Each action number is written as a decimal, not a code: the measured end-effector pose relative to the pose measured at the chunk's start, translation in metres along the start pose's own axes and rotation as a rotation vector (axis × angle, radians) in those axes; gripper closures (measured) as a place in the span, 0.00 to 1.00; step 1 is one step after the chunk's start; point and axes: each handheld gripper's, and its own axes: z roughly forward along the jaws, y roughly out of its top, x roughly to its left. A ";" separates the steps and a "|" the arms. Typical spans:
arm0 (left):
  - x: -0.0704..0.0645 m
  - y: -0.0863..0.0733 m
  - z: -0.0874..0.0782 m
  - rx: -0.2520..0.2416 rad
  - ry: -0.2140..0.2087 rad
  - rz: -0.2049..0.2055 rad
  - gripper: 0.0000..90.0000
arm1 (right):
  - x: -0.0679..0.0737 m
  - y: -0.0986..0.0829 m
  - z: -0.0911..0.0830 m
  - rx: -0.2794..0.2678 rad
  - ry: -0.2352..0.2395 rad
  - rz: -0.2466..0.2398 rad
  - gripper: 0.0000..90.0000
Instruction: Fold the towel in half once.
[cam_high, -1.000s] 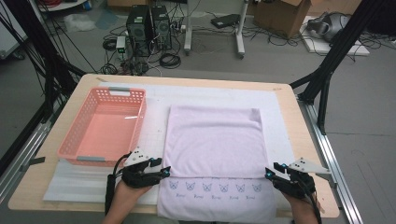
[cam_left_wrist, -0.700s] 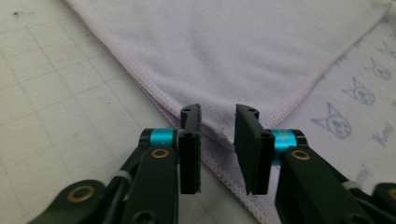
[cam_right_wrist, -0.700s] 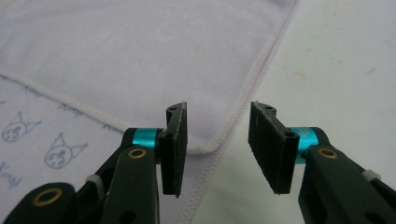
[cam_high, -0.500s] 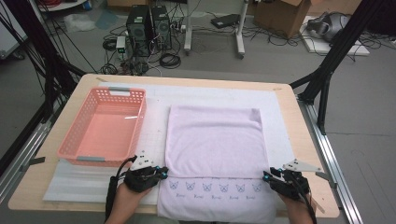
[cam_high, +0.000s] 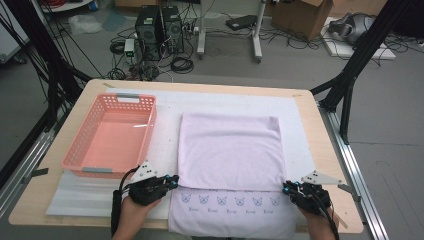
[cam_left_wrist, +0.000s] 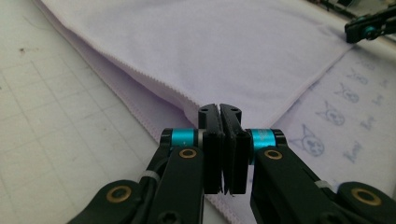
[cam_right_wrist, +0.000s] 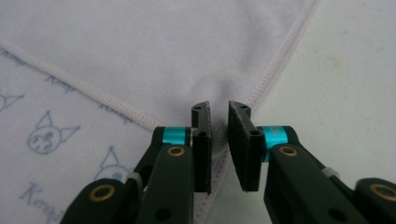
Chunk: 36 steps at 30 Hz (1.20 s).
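The counter (cam_high: 320, 130) is a wooden top with a white mat (cam_high: 165, 107) over most of it. On the mat, at the left, stands a pink basket (cam_high: 111, 135) with nothing inside. To the right of the basket lies the lilac towel (cam_high: 230, 150), folded once: the upper layer covers most of it, and a strip of the lower layer with small printed cat faces (cam_high: 230, 201) is uncovered along the near edge.

The left gripper (cam_high: 172, 181) is at the near left corner of the folded upper layer. In the left gripper view its jaws are pressed together, and the stitched edge of the towel (cam_left_wrist: 154, 88) runs right up to them; the cloth seems to be pinched between them, but the contact itself is hidden by the jaws.

The right gripper (cam_high: 287, 188) is at the near right corner of the upper layer. In the right gripper view its jaws stand a little apart, and the hem of the towel (cam_right_wrist: 275, 60) passes between them, with a small wrinkle in the cloth just in front of the tips.
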 end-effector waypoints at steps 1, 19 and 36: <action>0.000 0.000 -0.001 -0.008 -0.003 -0.002 0.97 | 0.001 0.001 0.000 -0.004 -0.005 -0.016 0.94; -0.005 0.000 -0.015 -0.075 -0.040 -0.022 0.98 | -0.002 0.000 -0.013 -0.047 0.007 0.013 0.97; -0.032 -0.026 -0.040 -0.020 -0.060 -0.001 0.98 | 0.017 -0.028 -0.048 -0.023 0.050 -0.012 0.97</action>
